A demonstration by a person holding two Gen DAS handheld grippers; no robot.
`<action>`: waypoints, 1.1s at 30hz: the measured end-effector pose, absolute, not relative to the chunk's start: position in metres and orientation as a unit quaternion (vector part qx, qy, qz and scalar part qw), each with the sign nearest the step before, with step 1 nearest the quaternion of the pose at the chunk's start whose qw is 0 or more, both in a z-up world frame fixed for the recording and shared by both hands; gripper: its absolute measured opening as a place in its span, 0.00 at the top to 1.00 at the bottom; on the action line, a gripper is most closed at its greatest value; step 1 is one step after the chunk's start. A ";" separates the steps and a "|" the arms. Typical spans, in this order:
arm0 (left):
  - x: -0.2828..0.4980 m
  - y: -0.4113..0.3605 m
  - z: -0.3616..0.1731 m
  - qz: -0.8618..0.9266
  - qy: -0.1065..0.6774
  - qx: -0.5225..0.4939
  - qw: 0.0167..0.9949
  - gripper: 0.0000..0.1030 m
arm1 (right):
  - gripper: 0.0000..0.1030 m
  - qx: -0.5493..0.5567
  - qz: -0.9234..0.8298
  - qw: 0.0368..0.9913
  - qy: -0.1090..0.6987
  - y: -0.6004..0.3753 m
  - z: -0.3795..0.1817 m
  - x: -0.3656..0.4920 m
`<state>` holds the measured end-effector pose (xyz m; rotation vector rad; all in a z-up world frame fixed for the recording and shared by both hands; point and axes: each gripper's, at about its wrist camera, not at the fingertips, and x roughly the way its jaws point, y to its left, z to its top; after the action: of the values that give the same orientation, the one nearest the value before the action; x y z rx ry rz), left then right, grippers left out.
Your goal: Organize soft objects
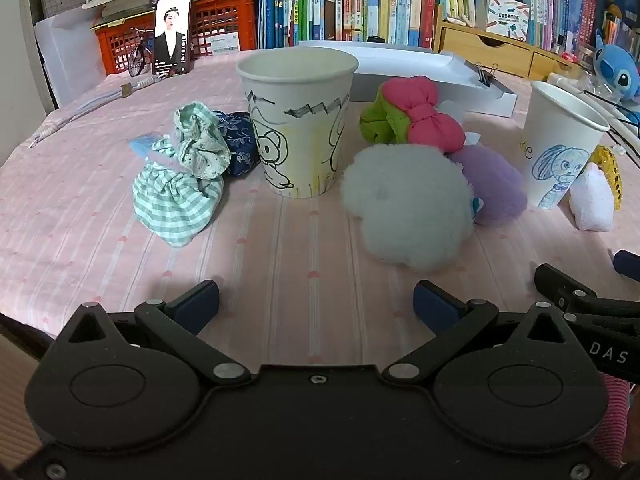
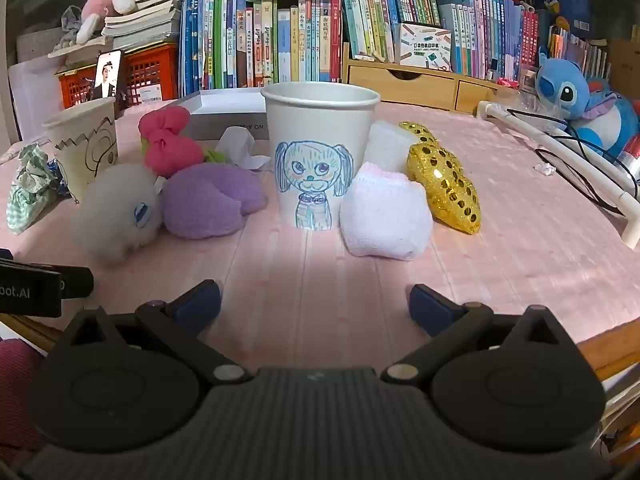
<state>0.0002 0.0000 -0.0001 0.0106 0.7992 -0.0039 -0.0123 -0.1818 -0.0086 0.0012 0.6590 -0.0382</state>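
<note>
The left gripper [image 1: 316, 300] hangs over the near edge of the table's pink striped cloth [image 1: 280, 248] with its blue-padded jaws spread wide and nothing between them. Straight ahead of it stands a paper cup with black line drawings [image 1: 298, 124], upright and open-topped. Left of that cup lie a green gingham pouch [image 1: 176, 204], a mint floral scrunchie [image 1: 200, 144] resting on top of it, and a navy floral pouch [image 1: 240, 142] touching the cup's side. Right of the cup a white fluffy pom-pom [image 1: 408, 204] lies nearest the gripper, with a purple plush piece [image 1: 494, 184] just beside it and a pink and green bow-shaped cushion [image 1: 412, 114] behind both.

The right gripper [image 2: 316, 300] is likewise wide open and empty above the near edge. In front of it stands a second paper cup with a blue dog drawing [image 2: 316, 152]. A white rolled towel [image 2: 384, 216] touches the cup's right side, a gold sequinned pouch [image 2: 444, 184] leans beside that, and another white soft block [image 2: 386, 146] sits behind them.

Toward the far edge lie a flat white box [image 1: 420, 72], a propped phone [image 1: 172, 34] and a red crate [image 1: 224, 24]. Shelved books [image 2: 280, 40] fill the background, and a blue plush toy [image 2: 564, 92] sits at the far right corner beside white tubing [image 2: 560, 152] with black cables.
</note>
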 end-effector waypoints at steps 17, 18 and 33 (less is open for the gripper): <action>0.000 0.000 0.000 -0.002 0.390 0.006 0.921 0.00 | 0.00 0.000 -0.019 0.945 0.326 -0.181 -0.008 -0.012; 0.000 0.000 0.000 -0.002 0.390 0.006 0.921 0.00 | 0.00 0.000 -0.019 0.945 0.326 -0.181 -0.008 -0.012; 0.000 0.000 0.000 -0.001 0.390 0.006 0.921 0.00 | 0.00 0.000 -0.019 0.945 0.327 -0.181 -0.008 -0.011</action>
<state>0.0003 -0.0001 -0.0001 0.0129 0.8004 -0.0031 -0.0107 -0.1814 -0.0083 -0.0002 0.6672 -0.0385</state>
